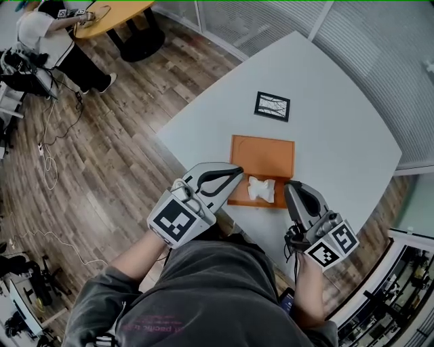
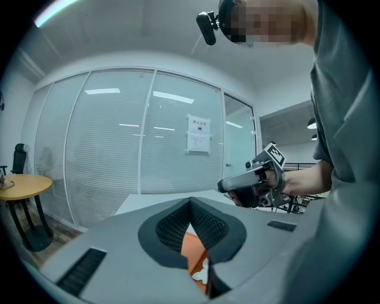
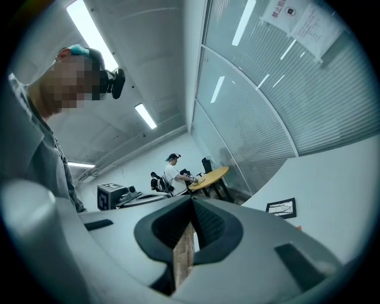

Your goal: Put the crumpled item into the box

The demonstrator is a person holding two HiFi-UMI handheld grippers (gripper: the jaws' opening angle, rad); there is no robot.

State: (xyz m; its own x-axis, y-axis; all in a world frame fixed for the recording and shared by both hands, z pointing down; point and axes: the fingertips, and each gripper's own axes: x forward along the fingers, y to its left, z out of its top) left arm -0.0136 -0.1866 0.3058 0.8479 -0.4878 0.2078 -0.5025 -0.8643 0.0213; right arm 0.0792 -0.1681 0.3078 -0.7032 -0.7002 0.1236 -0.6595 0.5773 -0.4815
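Observation:
A shallow orange box (image 1: 263, 150) lies on the white table (image 1: 325, 88), and the white crumpled item (image 1: 261, 188) rests inside it near the front edge. My left gripper (image 1: 239, 171) is shut and empty, with its tip over the box's front left corner, just left of the item. Right of the item, my right gripper (image 1: 290, 186) is shut too and holds nothing. In the left gripper view the jaws (image 2: 191, 202) meet at the tip; below them show a strip of the box (image 2: 191, 246) and a bit of the item (image 2: 200, 275). The right gripper view shows its jaws (image 3: 191, 200) closed.
A black-framed picture (image 1: 272, 106) lies on the table beyond the box. A person sits at a round yellow table (image 1: 112, 17) at the far left, with cables on the wood floor (image 1: 102, 149). Glass partitions (image 1: 380, 41) border the table's far side.

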